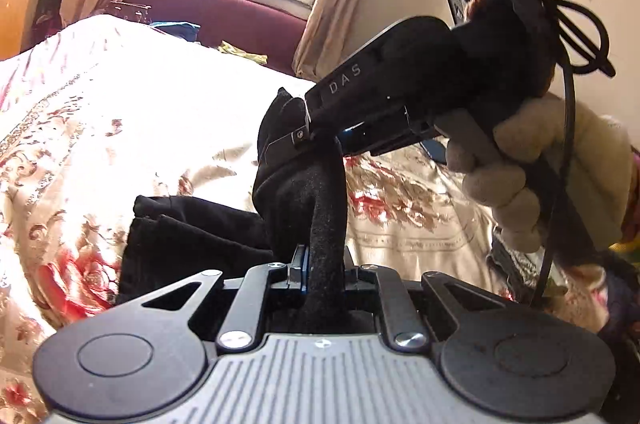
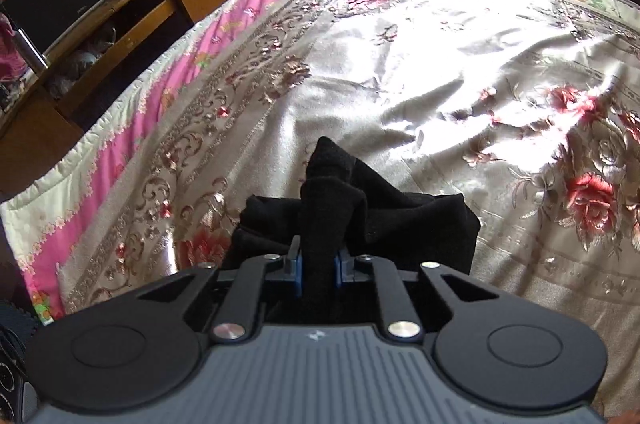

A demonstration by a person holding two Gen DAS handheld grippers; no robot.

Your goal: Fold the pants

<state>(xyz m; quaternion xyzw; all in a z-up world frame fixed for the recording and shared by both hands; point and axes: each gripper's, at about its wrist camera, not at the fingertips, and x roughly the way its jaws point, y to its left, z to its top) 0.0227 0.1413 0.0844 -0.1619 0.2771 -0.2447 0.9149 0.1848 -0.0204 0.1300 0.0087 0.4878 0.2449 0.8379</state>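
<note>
Both tongs are biting cloth. I am watching the left gripper (image 1: 320,266) pinching a rolled band of the black pants (image 1: 192,240), its blue pads pressed hard against the fabric. The right gripper (image 2: 318,264) is clamping another bunch of the same pants (image 2: 420,220); in the left wrist view it (image 1: 298,140) is coming in from the upper right, held by a person's gloved hand (image 1: 516,176), its tip just above and beyond the left one.

Landmark: the floral bedspread (image 2: 400,64). The pants are sitting on its near part, bunched in a dark heap, with the gripped portions standing up off the bedspread and the remainder trailing down onto it. No flat layout is showing yet.

Step in hand, as I am judging it: the pick-up and spread, with both grips taken close together on one edge, possibly the waistband, though I cannot tell which part.

Next move is calling for raising the cloth clear of the bedspread, drawing the two grips apart until the edge is hanging taut, then laying it flat toward the sunlit middle. Grips so close are risking a twisted drape.
</note>
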